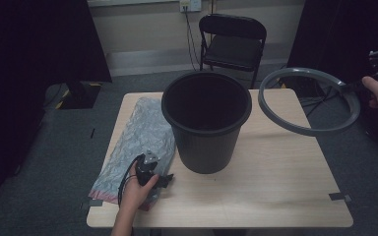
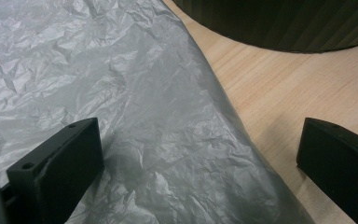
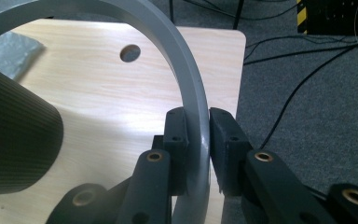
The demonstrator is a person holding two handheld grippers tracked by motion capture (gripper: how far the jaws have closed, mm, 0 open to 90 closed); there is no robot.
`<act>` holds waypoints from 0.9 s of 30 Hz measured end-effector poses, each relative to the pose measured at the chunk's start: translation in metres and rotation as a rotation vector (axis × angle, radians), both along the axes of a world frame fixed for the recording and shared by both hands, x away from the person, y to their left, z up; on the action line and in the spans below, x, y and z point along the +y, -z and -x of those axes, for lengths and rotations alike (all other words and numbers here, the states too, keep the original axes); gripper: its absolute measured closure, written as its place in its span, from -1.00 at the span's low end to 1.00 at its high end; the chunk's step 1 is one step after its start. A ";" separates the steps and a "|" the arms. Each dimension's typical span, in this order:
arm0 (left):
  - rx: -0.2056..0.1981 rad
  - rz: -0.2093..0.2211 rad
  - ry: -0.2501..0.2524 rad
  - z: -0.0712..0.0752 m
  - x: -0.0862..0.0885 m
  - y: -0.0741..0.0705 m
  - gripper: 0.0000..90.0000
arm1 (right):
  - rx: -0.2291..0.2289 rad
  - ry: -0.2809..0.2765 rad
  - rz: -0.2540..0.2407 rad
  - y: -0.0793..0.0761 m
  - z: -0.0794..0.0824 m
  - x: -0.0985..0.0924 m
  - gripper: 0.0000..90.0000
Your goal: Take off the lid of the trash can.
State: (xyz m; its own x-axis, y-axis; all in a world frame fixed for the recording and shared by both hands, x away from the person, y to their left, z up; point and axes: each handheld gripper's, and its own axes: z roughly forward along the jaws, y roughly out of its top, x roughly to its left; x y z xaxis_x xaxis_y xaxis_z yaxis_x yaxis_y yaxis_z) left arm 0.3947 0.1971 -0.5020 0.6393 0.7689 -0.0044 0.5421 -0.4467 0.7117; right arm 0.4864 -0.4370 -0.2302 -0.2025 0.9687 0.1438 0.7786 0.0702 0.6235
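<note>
Between the right gripper (image 3: 196,135)'s nearly shut jaws sits the grey ring (image 1: 308,101), clamped (well clear of the bin (image 1: 206,120)). The left gripper (image 2: 200,154) gapes wide over the plastic bag (image 2: 98,93), holding nothing: pinch one layer.

I can read no text, label, brand or number anywhere on my feeds. The only sign-like marking I see is a strip of yellow-and-black hazard stripes (image 3: 301,8) on a dark box on the floor beyond the table's far corner; similar stripes (image 1: 69,93) lie on the floor off the table's far left corner.
</note>
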 end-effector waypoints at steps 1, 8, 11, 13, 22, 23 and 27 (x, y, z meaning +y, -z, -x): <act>0.000 -0.001 -0.002 0.000 0.000 0.000 -1.00 | 0.003 0.002 0.004 0.006 0.000 -0.001 0.74; 0.000 -0.001 -0.002 0.000 0.000 0.000 -1.00 | 0.017 0.004 0.014 0.040 -0.002 -0.002 0.73; 0.000 -0.001 -0.002 0.000 0.000 0.000 -1.00 | 0.034 0.008 0.005 0.058 -0.003 -0.002 0.73; 0.000 -0.001 -0.002 0.000 0.000 0.000 -1.00 | 0.046 0.010 -0.001 0.072 -0.004 -0.002 0.73; -0.001 -0.001 -0.002 0.000 0.000 0.000 -1.00 | 0.088 0.025 -0.013 0.117 -0.007 0.002 0.71; -0.001 0.001 -0.004 0.000 0.000 0.000 -1.00 | 0.094 0.024 -0.014 0.123 -0.008 0.003 0.71; -0.002 0.001 -0.006 0.000 0.000 0.000 -1.00 | 0.111 0.025 -0.008 0.145 -0.009 0.006 0.70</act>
State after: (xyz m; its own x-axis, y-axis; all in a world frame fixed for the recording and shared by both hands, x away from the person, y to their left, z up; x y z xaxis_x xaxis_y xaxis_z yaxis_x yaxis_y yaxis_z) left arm 0.3946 0.1966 -0.5021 0.6348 0.7727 -0.0040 0.5437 -0.4429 0.7129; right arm 0.4955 -0.4315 -0.3747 -0.1606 0.9719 0.1720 0.8445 0.0451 0.5336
